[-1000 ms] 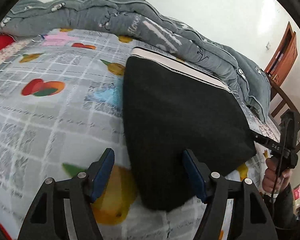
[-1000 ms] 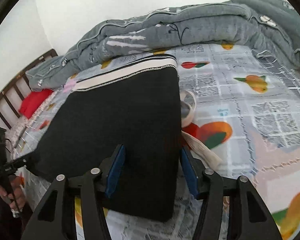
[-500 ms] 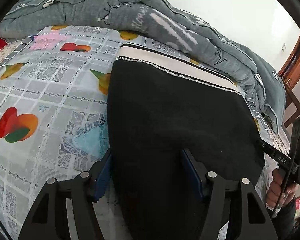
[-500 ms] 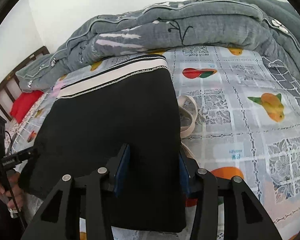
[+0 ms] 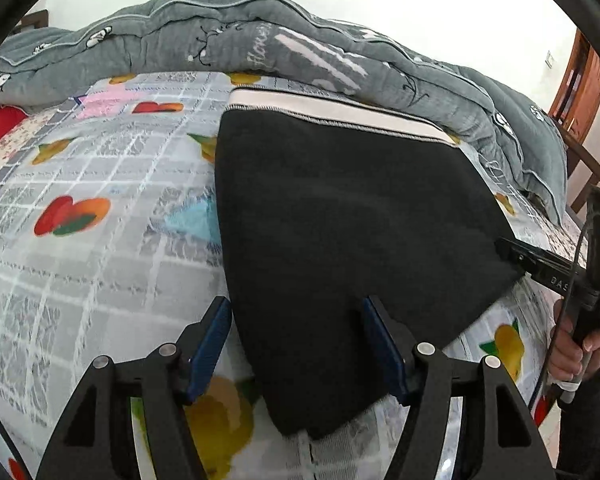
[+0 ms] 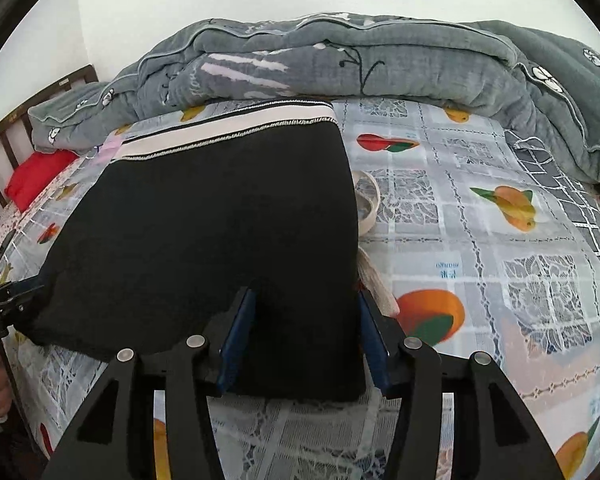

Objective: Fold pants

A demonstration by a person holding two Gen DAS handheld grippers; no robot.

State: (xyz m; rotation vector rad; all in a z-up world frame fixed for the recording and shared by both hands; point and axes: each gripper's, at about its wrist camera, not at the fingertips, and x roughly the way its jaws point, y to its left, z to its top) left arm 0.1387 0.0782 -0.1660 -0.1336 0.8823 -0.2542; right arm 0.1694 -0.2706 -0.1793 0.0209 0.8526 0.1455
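Observation:
Black folded pants [image 5: 340, 208] with a white waistband [image 5: 332, 112] at the far end lie flat on the fruit-print sheet [image 5: 80, 240]. My left gripper [image 5: 296, 324] stands open over the near left corner, its left finger at the fabric's edge. In the right wrist view the same pants [image 6: 220, 220] fill the middle. My right gripper [image 6: 304, 320] straddles their near right corner, jaws opening, cloth between the pads. A hand [image 5: 576, 344] holds that gripper at the right edge of the left wrist view.
A grey quilt [image 6: 380, 64] is heaped along the far side of the bed. A cream band [image 6: 368, 204] curls beside the pants' right edge. A red pillow [image 6: 36, 176] lies by the wooden headboard [image 6: 4, 148]. A wooden chair [image 5: 580, 92] stands beyond the bed.
Both grippers pushed forward over the pants' near edge half a second ago and have drawn back a little. The left one now straddles the pants' corner instead of bare sheet.

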